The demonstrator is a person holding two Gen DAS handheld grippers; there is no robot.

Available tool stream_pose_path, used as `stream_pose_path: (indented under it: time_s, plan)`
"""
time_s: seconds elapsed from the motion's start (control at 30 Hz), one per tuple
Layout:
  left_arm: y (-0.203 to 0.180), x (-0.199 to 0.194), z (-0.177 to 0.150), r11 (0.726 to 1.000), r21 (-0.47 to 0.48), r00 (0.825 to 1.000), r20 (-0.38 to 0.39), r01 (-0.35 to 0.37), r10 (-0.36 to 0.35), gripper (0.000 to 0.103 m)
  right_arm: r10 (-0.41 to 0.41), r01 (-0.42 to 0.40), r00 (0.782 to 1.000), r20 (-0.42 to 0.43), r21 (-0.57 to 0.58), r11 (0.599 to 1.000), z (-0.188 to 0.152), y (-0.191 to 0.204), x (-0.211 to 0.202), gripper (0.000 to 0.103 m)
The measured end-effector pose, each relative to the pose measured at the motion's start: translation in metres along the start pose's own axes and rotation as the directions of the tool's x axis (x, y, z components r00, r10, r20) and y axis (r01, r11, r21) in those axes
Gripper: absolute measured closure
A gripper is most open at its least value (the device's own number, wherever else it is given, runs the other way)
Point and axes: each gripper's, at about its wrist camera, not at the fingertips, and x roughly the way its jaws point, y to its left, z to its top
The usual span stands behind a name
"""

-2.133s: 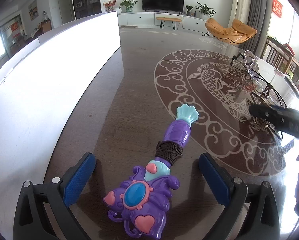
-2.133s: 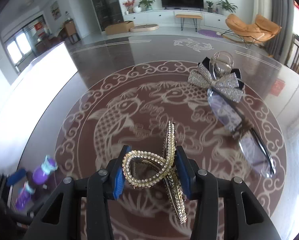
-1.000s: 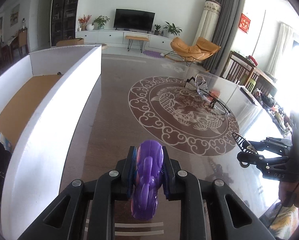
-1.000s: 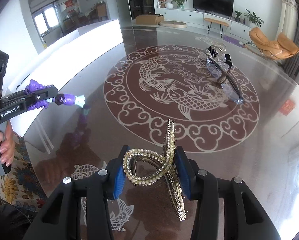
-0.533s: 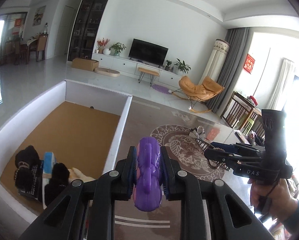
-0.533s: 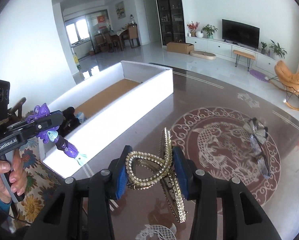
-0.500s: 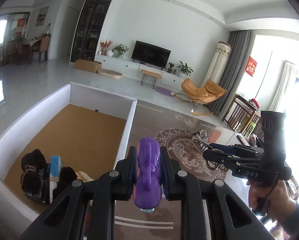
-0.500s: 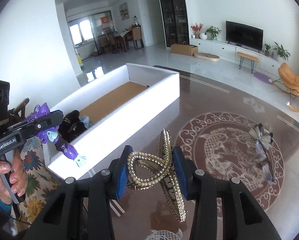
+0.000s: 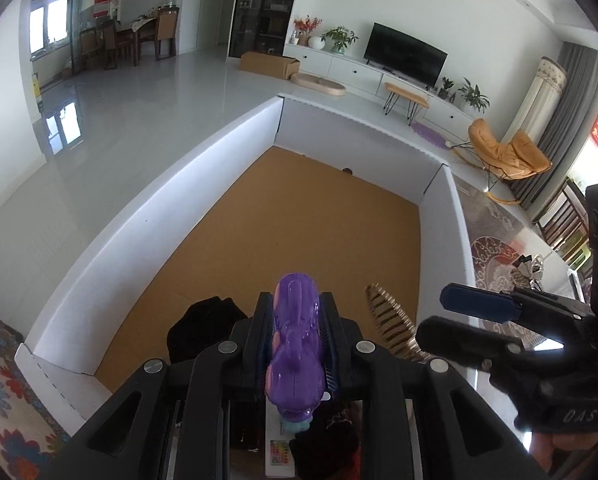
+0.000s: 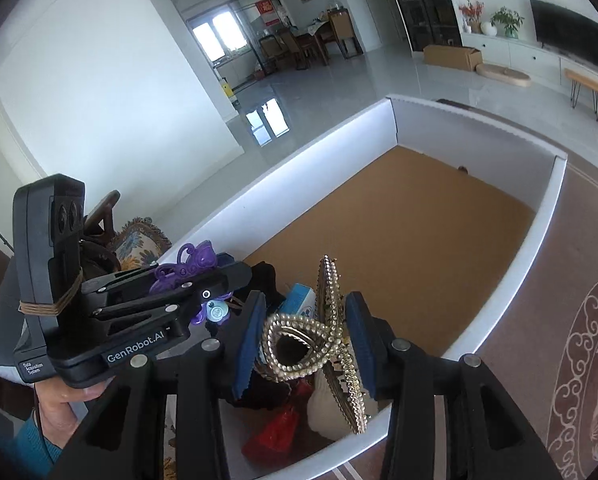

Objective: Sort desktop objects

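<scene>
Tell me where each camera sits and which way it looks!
Left wrist: on the left gripper, looking down into the white box; it shows that gripper shut on the purple toy wand, right gripper alongside.
Right wrist: on the right gripper, looking into the box's near end; its jaws have just been opening, gold hair clip between them; a hand holds the left gripper.
Both show: box, both grippers, wand, clip.

Far box floor point(image 9: 299, 216) bare; near corner crowded with clutter point(image 10: 283, 420).
</scene>
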Motion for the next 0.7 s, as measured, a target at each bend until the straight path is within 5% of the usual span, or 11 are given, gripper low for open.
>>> stream_pose_path:
  time_s: [0.07,0.1,0.17,0.27,0.37,0.47,0.7]
  plan:
    - [0.008,0.018,0.006,0.999,-0.043,0.999,-0.047,-0.008,0.006,0.068,-0.053,0.054,0.998,-0.029,0.019,0.998,-0.001,-0.002,0.015,0.023]
    - [0.012,0.024,0.008,0.998,-0.062,0.998,-0.057,-0.011,0.008,0.061,-0.06,0.06,0.998,-0.014,0.023,0.998,-0.002,-0.003,0.016,0.02]
    - [0.019,0.027,0.011,0.996,-0.082,0.999,-0.036,-0.042,0.039,0.03,-0.052,0.052,0.999,0.016,0.02,0.998,-0.006,-0.003,0.008,0.02]
    - [0.023,0.017,0.011,0.989,-0.09,0.992,0.04,-0.118,0.122,0.016,-0.103,0.105,0.992,0.076,-0.025,0.994,-0.016,-0.004,-0.02,0.013]
    - [0.023,0.008,0.004,0.983,-0.1,0.983,0.087,-0.153,0.162,0.014,-0.18,0.192,0.966,0.185,-0.05,0.98,-0.033,-0.012,-0.057,0.001]
    - [0.019,0.002,-0.008,0.982,-0.112,0.98,0.11,-0.151,0.163,0.014,-0.238,0.252,0.937,0.256,-0.021,0.968,-0.055,-0.037,-0.086,0.0]
    - [-0.032,-0.024,-0.031,0.988,-0.058,0.973,0.177,-0.14,0.148,0.014,-0.419,0.406,0.881,0.221,0.104,0.908,-0.131,-0.126,-0.13,0.0]
